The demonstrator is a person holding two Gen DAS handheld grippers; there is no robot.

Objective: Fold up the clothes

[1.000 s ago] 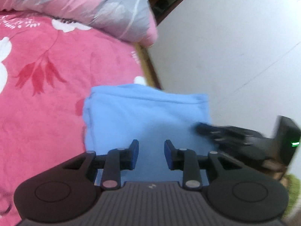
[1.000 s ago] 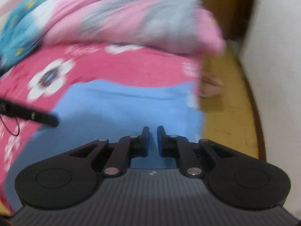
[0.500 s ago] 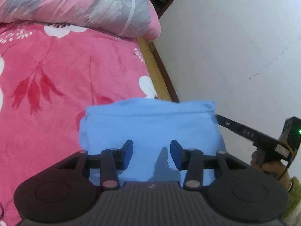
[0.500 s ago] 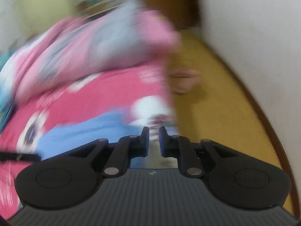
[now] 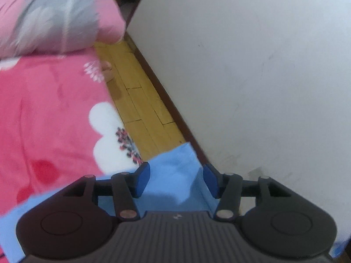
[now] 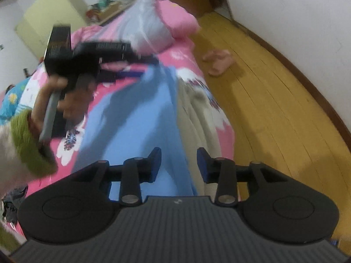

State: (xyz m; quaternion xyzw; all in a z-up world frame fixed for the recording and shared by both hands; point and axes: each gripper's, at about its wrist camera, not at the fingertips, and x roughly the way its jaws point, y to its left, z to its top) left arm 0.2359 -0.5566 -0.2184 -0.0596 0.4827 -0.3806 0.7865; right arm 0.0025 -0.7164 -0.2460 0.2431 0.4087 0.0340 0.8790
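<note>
In the left wrist view, the left gripper (image 5: 176, 180) hangs with its jaws spread wide, a raised fold of the light blue cloth garment (image 5: 175, 175) between them, gripped by neither; the garment lies at the edge of the pink floral bedspread (image 5: 43, 120), beside the yellow wooden floor (image 5: 140, 100). In the right wrist view, the right gripper (image 6: 178, 164) has its jaws released above the garment (image 6: 136, 120), which stretches toward the person's hand (image 6: 63, 96) holding the other gripper.
</note>
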